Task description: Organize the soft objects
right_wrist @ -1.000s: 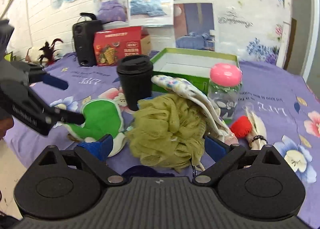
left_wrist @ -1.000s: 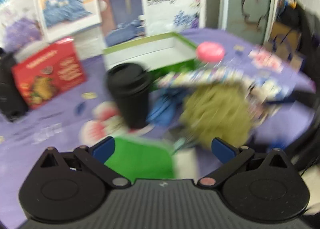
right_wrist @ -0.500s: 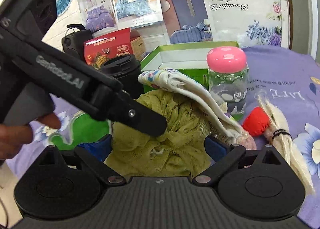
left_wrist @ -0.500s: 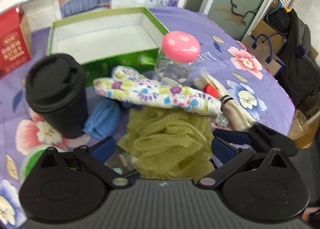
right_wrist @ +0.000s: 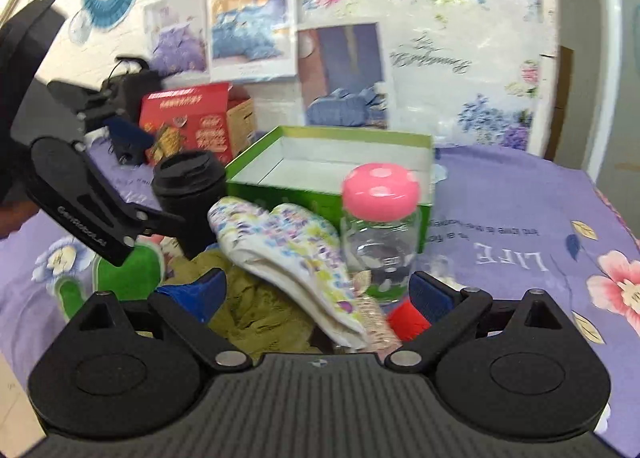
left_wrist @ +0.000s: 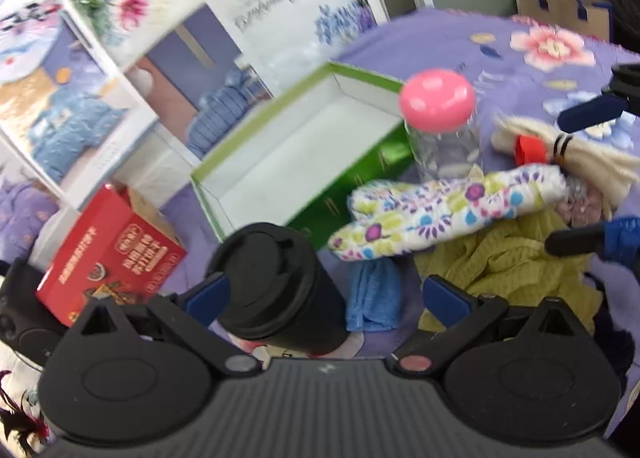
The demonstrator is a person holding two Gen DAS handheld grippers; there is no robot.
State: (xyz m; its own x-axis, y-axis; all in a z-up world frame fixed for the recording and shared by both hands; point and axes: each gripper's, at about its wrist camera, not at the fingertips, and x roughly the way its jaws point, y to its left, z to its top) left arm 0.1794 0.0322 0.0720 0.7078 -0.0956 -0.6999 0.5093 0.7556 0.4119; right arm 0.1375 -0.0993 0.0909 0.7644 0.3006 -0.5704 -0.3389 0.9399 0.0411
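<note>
Your left tongs (left_wrist: pixel 326 294) stood released, jaws wide, gripping nothing; the black lidded cup (left_wrist: pixel 276 286) sat between the blue pads in the left view, though whether it touched either pad was unclear. Your right tongs (right_wrist: pixel 318 290) were likewise spread and empty, hovering low over the pile of soft things.

The floral oven mitt (left_wrist: pixel 444 214) lay draped on top of the olive mesh pouf (left_wrist: pixel 504 258). In the left view its long axis ran roughly left to right, thumb and finger end toward the cup, cuff toward the cream tassel bundle (left_wrist: pixel 592 156). In the right view the mitt (right_wrist: pixel 296 254) ran from the cup down toward the tongs; its near end was cut off by the tong body.

The pouf (right_wrist: pixel 256 310) was largely hidden under the mitt. A folded blue cloth (left_wrist: pixel 374 294) lay beside the cup, partly covered. A green plush thing (right_wrist: pixel 128 270) showed at left, partly blocked by your left tongs.

Behind stood the pink-lidded jar (right_wrist: pixel 380 218) and the open green box (left_wrist: pixel 296 146), empty, on the purple floral table (right_wrist: pixel 520 210). Motion blur softened both views.
</note>
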